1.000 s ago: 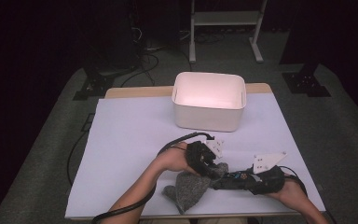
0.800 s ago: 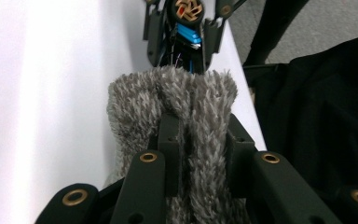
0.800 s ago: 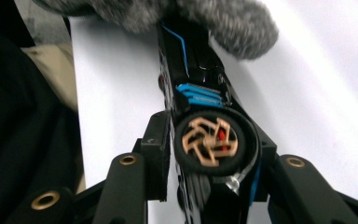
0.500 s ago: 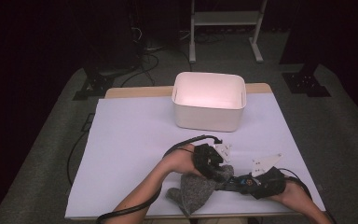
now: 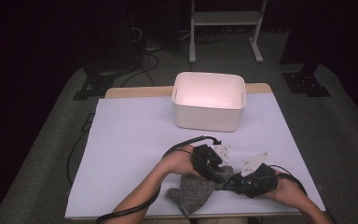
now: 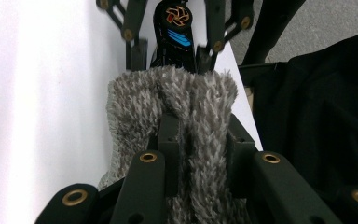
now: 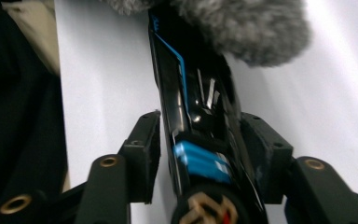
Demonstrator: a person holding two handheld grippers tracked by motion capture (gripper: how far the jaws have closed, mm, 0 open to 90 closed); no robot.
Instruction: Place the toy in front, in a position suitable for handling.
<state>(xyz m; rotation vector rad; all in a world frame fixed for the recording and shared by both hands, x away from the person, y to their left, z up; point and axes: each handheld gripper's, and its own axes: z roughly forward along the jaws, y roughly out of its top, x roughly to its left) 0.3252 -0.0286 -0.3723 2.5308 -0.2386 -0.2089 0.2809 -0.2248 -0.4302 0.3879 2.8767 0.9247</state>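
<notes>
White table sheet (image 5: 130,140), dark room

High view is dim overall: room behind near black, light falls from above onto the white table sheet (image 5: 135,154), and the white bin (image 5: 209,100) glows pinkish inside, slightly overexposed. Soft shadows only, grainy low detail around the hands. Left gripper view: sheet blown out to glare at left, grey fuzzy cloth (image 6: 186,116) sharp, far background soft. Right gripper view: close-up blur, glossy black object (image 7: 196,116) with specular streaks, cloth at top out of focus, left edge dark.
</notes>
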